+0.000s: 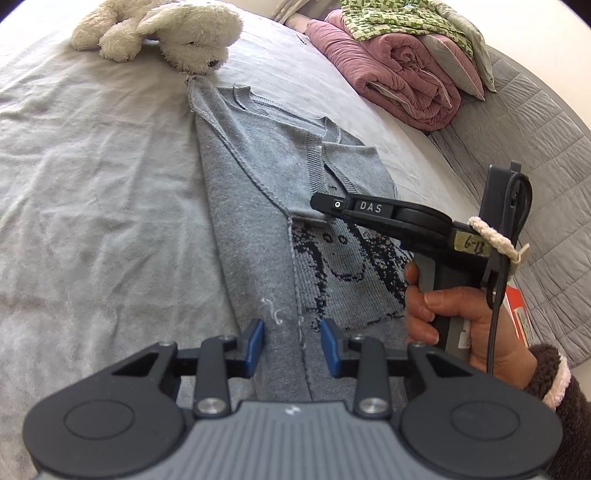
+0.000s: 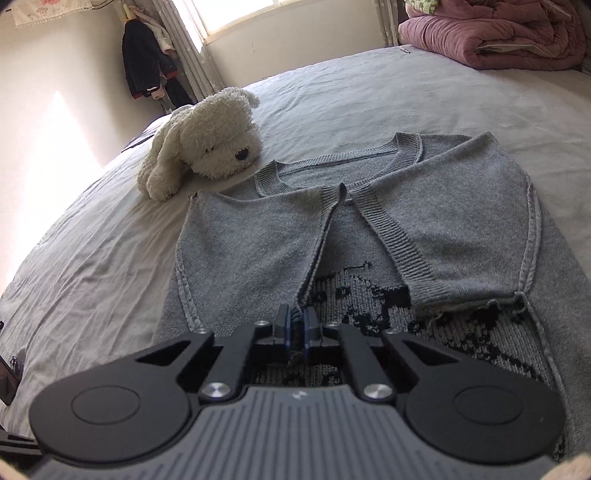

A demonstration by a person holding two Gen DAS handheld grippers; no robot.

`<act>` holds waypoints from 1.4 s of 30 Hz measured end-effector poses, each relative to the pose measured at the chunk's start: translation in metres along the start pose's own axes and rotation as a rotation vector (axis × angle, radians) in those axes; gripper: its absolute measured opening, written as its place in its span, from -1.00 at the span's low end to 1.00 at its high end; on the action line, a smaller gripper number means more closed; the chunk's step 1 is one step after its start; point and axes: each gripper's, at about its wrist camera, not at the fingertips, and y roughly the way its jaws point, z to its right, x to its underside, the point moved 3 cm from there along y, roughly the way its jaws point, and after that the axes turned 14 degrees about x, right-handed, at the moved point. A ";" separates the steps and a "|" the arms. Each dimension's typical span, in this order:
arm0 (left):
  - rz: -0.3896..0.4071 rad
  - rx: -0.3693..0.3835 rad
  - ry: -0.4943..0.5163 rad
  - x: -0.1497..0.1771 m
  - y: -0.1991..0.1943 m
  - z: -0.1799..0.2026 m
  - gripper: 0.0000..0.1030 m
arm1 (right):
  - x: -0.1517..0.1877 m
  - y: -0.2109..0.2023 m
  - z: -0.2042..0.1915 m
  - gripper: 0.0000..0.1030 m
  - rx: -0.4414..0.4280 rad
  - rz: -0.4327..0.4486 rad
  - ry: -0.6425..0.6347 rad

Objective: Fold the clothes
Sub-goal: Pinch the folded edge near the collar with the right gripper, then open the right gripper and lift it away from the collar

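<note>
Your right gripper (image 2: 296, 325) is pinched on the grey sweater (image 2: 461, 206) sleeve cuff, below the neckband; left gripper (image 1: 292, 345) gapes, empty; knit's soft, limp, stretchy; grip ribbed edges.

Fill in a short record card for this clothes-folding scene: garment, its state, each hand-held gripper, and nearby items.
garment: grey sweater, dark knitted pattern
state: flat on bed, both sleeves folded inward
left hand-held gripper: open, over the sweater's lower part
right hand-held gripper: shut on a sleeve's edge
nearby: white plush dog by the collar; pink quilt beyond
</note>
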 end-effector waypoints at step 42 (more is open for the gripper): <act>0.039 -0.038 -0.061 -0.008 -0.010 -0.017 -0.34 | -0.058 0.026 -0.015 -0.64 0.095 0.170 -0.091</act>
